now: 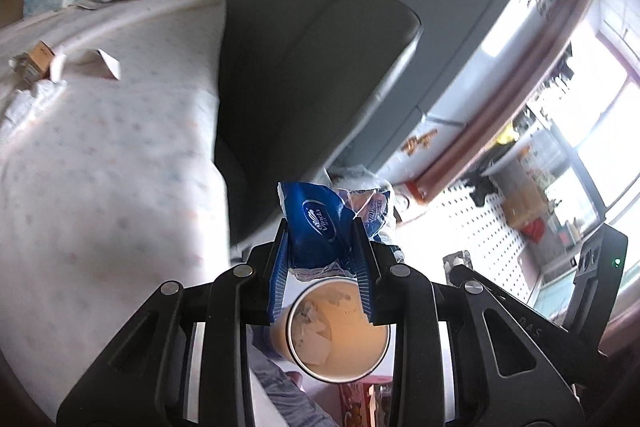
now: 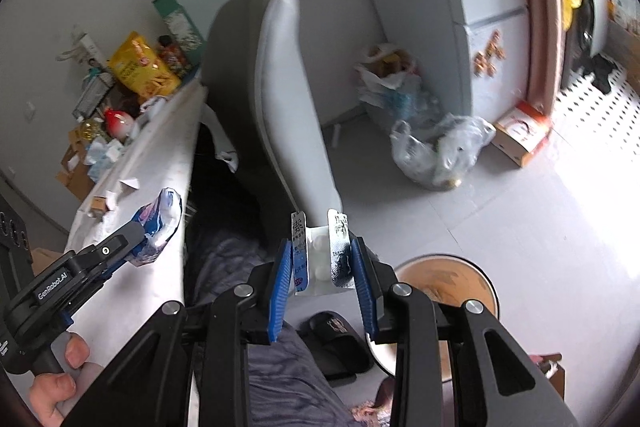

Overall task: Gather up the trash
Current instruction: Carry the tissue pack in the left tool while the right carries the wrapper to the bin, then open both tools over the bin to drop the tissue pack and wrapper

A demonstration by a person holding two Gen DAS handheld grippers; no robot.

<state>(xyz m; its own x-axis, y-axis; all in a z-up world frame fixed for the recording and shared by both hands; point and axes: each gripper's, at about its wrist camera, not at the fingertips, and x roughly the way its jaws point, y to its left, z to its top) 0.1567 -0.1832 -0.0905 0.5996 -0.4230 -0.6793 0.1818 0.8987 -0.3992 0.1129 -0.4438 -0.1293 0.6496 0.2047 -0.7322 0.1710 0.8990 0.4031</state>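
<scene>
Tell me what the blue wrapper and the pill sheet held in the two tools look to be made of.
Blue wrapper: thin plastic film, glossy; it crumples and catches highlights, with a clear crinkled end. Pill sheet: looks like a blister pack, silvery foil with print on the bent-up sides and white pills under clear plastic bubbles; the foil is a guess from its metallic sheen.

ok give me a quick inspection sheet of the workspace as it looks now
surface: table under a pale dotted cloth, beside a grey chair
job's things: blue tissue wrapper in the left claw; pill blister pack in the right claw; round bin on the floor
clutter: small carton and paper scraps on the cloth; snack bags at the far end
grippers: both shut on trash
cables: nothing seen
surroundings: fridge, filled plastic bags, slipper
</scene>
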